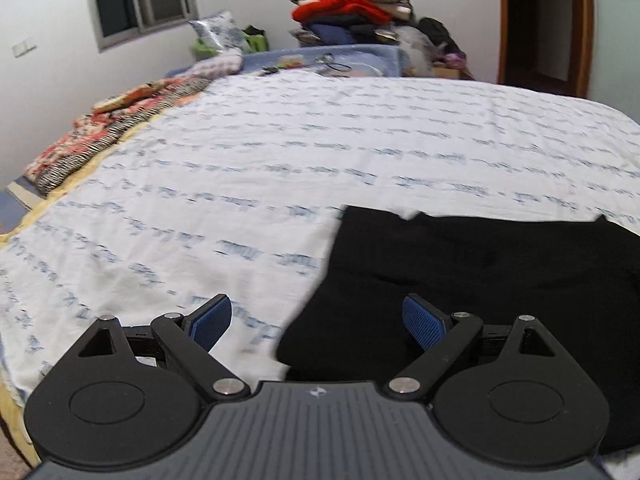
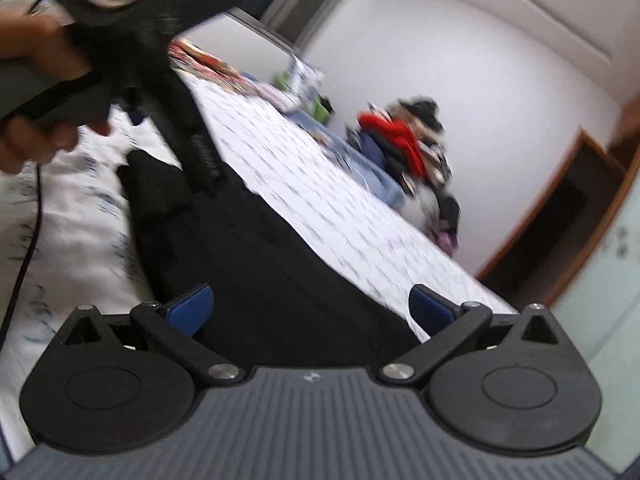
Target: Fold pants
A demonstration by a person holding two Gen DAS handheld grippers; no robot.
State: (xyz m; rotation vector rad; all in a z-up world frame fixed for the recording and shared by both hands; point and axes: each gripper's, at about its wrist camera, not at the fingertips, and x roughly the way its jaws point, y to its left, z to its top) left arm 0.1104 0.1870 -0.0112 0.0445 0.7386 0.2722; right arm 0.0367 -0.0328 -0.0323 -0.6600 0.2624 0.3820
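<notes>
Left wrist view: the left gripper (image 1: 318,318) hovers wide open and empty over the near-left edge of the black pants (image 1: 480,272) lying flat on the bed (image 1: 240,160), likely lining up a grab.

Right wrist view: the right gripper (image 2: 310,308), also spread wide and holding nothing, straddles the pants' near end for the fold.

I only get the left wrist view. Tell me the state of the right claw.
Observer: The right claw is open, with nothing between its fingers.
Operator: Report what lies ahead of it.
Observer: The black pants, stretched out as a long band toward the left claw.
Operator: Say what holds the left claw.
Observer: A hand grips its handle, at the upper left of the right wrist view.
</notes>
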